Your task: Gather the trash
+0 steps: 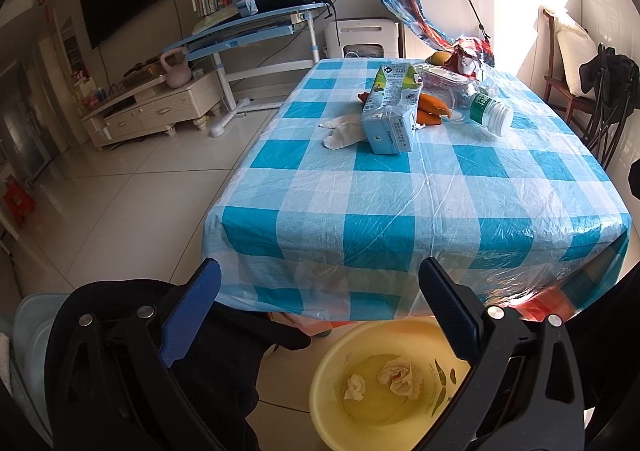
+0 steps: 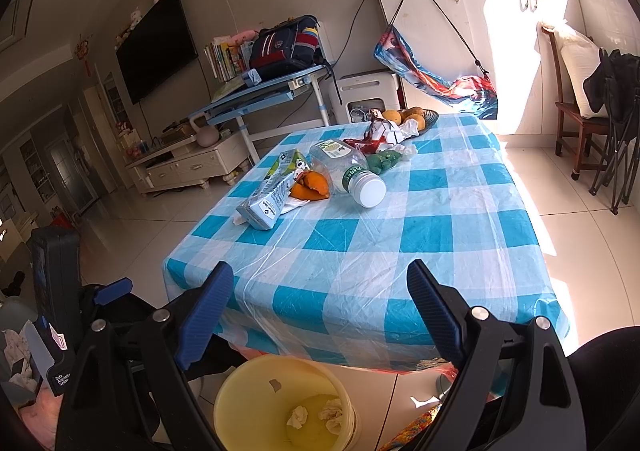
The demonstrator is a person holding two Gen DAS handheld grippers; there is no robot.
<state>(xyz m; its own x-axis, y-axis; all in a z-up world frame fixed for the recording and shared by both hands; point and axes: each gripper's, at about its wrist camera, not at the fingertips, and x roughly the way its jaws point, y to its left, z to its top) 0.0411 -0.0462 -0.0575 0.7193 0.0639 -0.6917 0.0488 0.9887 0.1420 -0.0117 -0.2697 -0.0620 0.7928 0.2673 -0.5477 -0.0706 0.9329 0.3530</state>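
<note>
Table (image 2: pixel 360 251) with blue-checked plastic cover fills the centre of both views; trash sits in a cluster toward 12 o'clock on it, well apart from the near edge. Yellow bin (image 2: pixel 256 391) stands on the floor at 6 o'clock, just beside the table's near edge, with two crumpled tissues (image 1: pixel 398 371) already inside.

Left gripper (image 1: pixel 320 315) and right gripper (image 2: pixel 320 315) both hover above the bin, jaws spread wide, nothing between them. Judged: one drop is done and the next pickup is pending.

Cluster, largest first: clear plastic bottle (image 2: pixel 348 171) on its side, white cap toward the camera; milk carton (image 1: pixel 390 111) lying down at its 9 o'clock; red snack wrapper (image 2: pixel 380 133) behind; orange peel (image 2: pixel 312 185) between carton and bottle, touching both; white tissue (image 1: pixel 344 131) beside the carton.

Next move calls for a long reach forward over bare cloth. Nothing blocks the way. The bottle may roll when pinched. Fruit plate (image 2: pixel 430 117) at the far edge looks like no trash.
</note>
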